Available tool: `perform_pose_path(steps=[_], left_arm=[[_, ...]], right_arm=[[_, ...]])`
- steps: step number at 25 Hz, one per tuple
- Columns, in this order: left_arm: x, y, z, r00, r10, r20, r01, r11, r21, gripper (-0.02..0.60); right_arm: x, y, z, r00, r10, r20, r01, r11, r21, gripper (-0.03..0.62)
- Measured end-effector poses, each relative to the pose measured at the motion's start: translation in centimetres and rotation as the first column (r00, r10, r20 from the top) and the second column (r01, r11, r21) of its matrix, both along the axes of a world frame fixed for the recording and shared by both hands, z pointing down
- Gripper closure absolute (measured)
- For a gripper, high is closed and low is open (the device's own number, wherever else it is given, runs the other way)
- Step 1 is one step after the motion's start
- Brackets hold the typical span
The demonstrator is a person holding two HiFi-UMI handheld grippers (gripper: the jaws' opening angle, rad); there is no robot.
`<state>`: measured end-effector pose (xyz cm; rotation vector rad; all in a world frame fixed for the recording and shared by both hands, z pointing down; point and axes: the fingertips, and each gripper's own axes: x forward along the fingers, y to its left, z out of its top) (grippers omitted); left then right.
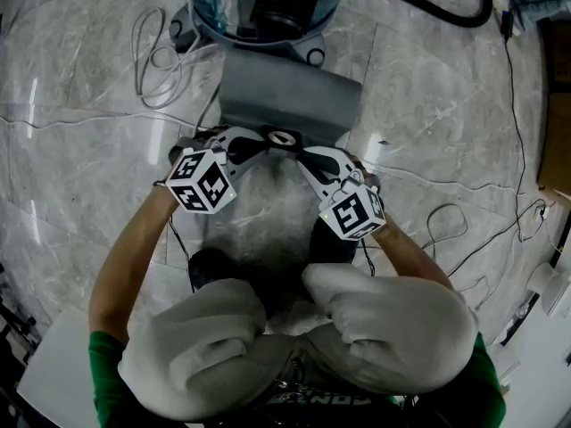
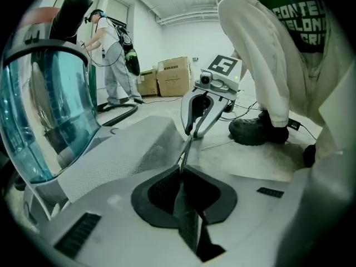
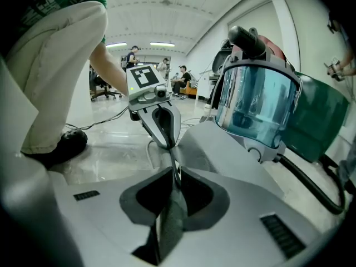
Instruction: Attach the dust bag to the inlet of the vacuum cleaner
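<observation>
Two tongs hold one thin edge of the grey dust bag (image 1: 290,96) from opposite sides, low over the marble floor (image 1: 80,87).

At the far left a loose white cable (image 1: 156,56) lies coiled on the floor, clear of the bag. The left tongs (image 1: 254,141) are closed, and in the left gripper view their pads (image 2: 181,174) pinch the bag's edge flat. From there the bag (image 2: 128,149) spreads away left toward the vacuum cleaner (image 2: 44,104), whose blue see-through canister is cut off by the frame. Its inlet cannot be made out in any view.

From above, the bag lies in the middle, its far edge touching or tucked under the vacuum cleaner (image 1: 277,7); which of the two is hard to tell. The machine runs off the top edge. The bag's near part is hidden behind the tongs, and its opening is not visible.

The right tongs (image 1: 314,163) are also closed, gripping the same edge (image 3: 175,182) just beside the left tongs (image 3: 167,141). Bare floor lies on both sides of the bag. The person's knees (image 1: 384,328) crowd the near side. At the right, thin cables (image 1: 446,226) trail over the floor, and a black hose (image 1: 446,12) curves at the far right.
</observation>
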<state>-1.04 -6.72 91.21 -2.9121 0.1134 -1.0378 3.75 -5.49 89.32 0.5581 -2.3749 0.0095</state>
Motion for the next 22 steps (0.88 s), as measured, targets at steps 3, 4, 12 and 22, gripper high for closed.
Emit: perform_pose_path(steps=[3, 4, 12, 22], left_arm=[[0.0, -0.3, -0.1, 1.0, -0.006, -0.006, 0.006, 1.0, -0.007, 0.558], [0.1, -0.3, -0.2, 1.0, -0.006, -0.006, 0.006, 1.0, -0.007, 0.558], [0.5, 0.1, 0.1, 1.0, -0.002, -0.005, 0.002, 1.0, -0.015, 0.56], [1.0, -1.5, -0.1, 0.999, -0.048, 0.009, 0.048, 0.999, 0.016, 0.56]], right_arm=[[0.5, -0.4, 0.6, 0.999, 0.004, -0.034, -0.003, 1.0, 0.013, 0.544], [0.6, -0.6, 0.7, 0.999, 0.006, -0.038, -0.006, 1.0, 0.013, 0.543], [0.0, -0.8, 2.2, 0.985, -0.092, -0.143, 0.1, 0.994, 0.048, 0.563], [0.1, -2.3, 1.8, 0.986, -0.117, -0.117, 0.12, 0.993, 0.02, 0.572]])
